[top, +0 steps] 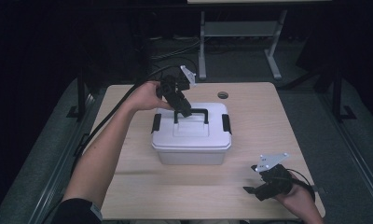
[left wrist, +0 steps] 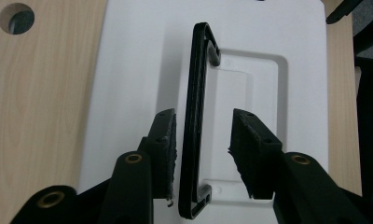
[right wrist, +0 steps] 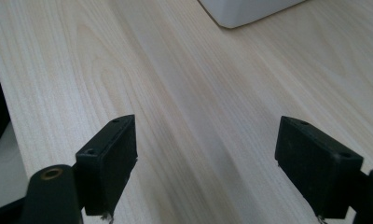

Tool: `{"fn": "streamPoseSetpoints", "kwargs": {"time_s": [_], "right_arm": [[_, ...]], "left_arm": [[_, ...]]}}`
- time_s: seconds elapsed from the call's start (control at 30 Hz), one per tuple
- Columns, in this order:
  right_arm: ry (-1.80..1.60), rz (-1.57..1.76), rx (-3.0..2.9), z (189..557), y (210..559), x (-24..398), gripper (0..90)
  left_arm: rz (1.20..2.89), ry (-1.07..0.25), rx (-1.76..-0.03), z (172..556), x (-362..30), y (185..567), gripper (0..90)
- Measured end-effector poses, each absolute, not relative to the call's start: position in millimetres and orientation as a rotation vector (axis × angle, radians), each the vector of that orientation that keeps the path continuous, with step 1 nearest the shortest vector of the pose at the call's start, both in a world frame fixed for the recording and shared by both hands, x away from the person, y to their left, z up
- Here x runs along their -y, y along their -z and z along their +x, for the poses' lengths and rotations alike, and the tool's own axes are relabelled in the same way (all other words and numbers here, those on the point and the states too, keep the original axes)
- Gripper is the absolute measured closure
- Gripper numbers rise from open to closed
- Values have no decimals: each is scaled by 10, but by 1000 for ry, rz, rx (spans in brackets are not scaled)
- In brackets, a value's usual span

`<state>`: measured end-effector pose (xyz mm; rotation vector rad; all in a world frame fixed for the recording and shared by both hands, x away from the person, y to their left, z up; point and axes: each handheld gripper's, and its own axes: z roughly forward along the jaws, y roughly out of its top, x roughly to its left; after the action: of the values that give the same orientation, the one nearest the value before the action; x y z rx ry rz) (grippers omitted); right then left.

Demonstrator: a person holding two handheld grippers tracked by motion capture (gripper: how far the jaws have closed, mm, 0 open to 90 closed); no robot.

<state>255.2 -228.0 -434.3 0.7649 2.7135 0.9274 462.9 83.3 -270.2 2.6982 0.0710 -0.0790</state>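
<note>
A white plastic box [top: 191, 144] with a black carry handle [top: 192, 112] stands in the middle of the wooden table [top: 268, 126]. My left gripper [top: 183, 111] reaches down from the back left onto the lid. In the left gripper view the raised handle [left wrist: 194, 116] stands between the jaws of my left gripper [left wrist: 204, 116]. The jaws are apart; the left pad [left wrist: 166, 135] is close beside the handle and the right pad [left wrist: 247, 144] is well clear of it. My right gripper [top: 252, 190] rests near the table's front right, wide open over bare wood [right wrist: 205, 126].
Black latches [top: 155, 123] [top: 226, 124] sit on both ends of the box. A round cable hole [top: 223, 95] [left wrist: 17, 18] lies in the table behind the box. A metal desk frame [top: 240, 37] stands on the floor beyond the table.
</note>
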Motion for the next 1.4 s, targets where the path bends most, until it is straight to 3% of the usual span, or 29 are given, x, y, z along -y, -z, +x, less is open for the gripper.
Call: {"fn": "streamPoseSetpoints", "kwargs": {"time_s": [1.4], "right_arm": [[-916,754,-2720,2599,4364,2246,203]], "left_arm": [[2624,65,-166,4526,-1305,2601,409]]}}
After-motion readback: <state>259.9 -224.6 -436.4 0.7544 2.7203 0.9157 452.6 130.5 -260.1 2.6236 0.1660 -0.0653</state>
